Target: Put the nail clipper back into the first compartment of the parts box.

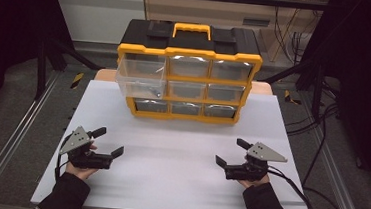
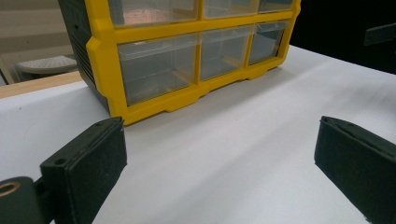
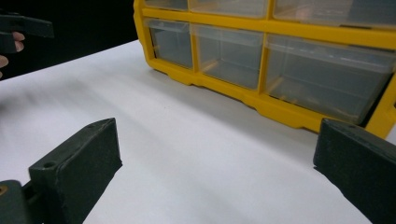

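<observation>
We start at the yellow-and-black drawer organizer (image 1: 188,69), which stands at the far middle of the white table (image 1: 169,153), handle up, its nine clear drawers facing us. One of them, the top-left drawer (image 1: 140,78), is pulled well out of its slot and hangs forward over the drawers below it; the other eight sit flush in the frame. So we judge the work barely begun: one drawer is out, nothing is in hand, and whether that drawer is to be filled, emptied or pushed home remains to be done.

Our left gripper (image 1: 106,143) and right gripper (image 1: 230,153) rest low at the near side of the table, well apart from the organizer and from each other. Both have their fingers spread wide and grip nothing.

We cannot make out any contents: the drawers look empty, but glare on the clear plastic blurs them. The gripper views cut off the organizer's top, so the open drawer lies beyond their upper edges. The organizer's back and the table behind it are hidden.
</observation>
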A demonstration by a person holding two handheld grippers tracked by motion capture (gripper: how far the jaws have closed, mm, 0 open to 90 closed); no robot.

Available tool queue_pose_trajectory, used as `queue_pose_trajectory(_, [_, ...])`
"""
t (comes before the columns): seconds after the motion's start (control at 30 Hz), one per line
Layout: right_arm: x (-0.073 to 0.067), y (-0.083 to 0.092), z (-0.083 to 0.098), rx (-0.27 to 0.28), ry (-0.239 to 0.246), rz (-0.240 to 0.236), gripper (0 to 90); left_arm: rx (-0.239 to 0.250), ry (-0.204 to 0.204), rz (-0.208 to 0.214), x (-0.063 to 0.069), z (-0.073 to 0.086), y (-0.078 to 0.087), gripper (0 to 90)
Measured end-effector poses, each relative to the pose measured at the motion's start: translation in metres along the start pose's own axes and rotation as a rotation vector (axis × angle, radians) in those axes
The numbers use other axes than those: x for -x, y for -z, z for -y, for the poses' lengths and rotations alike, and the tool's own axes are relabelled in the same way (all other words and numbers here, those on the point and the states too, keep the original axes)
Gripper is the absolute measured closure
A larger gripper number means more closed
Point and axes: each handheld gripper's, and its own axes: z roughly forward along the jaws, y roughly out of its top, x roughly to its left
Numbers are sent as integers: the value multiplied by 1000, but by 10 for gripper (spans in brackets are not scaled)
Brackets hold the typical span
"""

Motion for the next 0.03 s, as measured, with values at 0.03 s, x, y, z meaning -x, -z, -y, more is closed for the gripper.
queue_pose_trajectory(0.03, [1,1,1,-4,-1,4,9,-2,-1,0,0,0,-1,22])
